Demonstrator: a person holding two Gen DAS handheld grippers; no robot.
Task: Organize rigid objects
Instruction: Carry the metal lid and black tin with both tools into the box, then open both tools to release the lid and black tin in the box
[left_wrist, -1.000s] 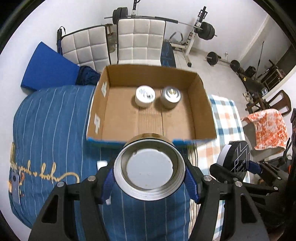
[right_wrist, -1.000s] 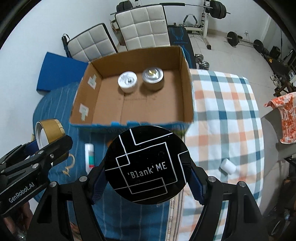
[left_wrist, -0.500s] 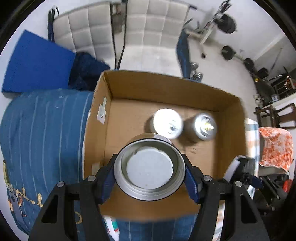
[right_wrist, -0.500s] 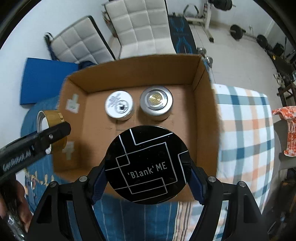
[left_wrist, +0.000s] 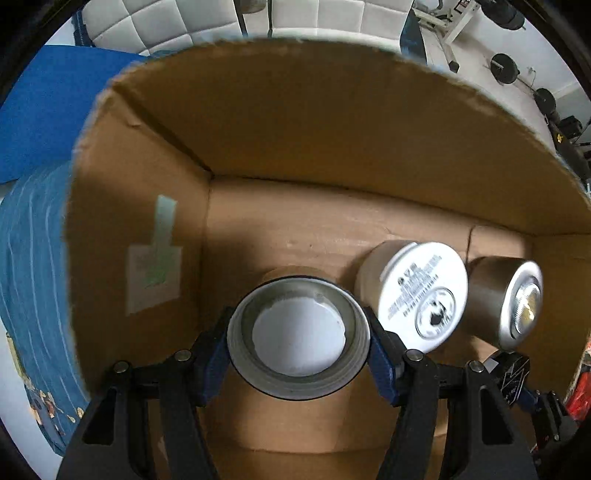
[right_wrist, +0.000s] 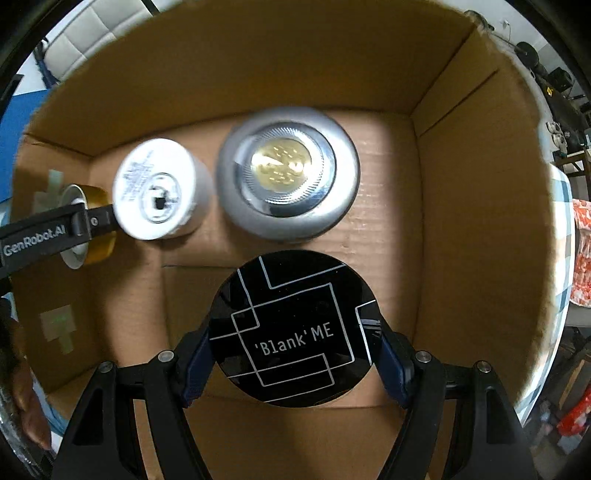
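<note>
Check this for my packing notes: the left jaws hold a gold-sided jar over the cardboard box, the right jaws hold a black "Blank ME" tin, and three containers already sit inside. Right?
Not quite: two containers sit inside, not three, a white jar and a silver tin, as the right wrist view shows. The left gripper does hold the gold-sided jar over the cardboard box, and the right gripper the black "Blank ME" tin.

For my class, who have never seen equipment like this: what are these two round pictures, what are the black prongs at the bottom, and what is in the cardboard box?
A person holds a two-pronged grabbing tool in each hand; no robot arm is present. Each tool carries a wide-angle camera looking along its fingers, hence the round, bent pictures.

One picture is from the left gripper, whose blue-padded fingers clamp a gold jar seen end-on. The other is from the right gripper, clamping a black round tin marked 'Blank' ME.

Both hang inside a cardboard box. On its floor stand a white jar and a silver tin with a gold centre, side by side. The left tool also shows at the right picture's left edge.
</note>
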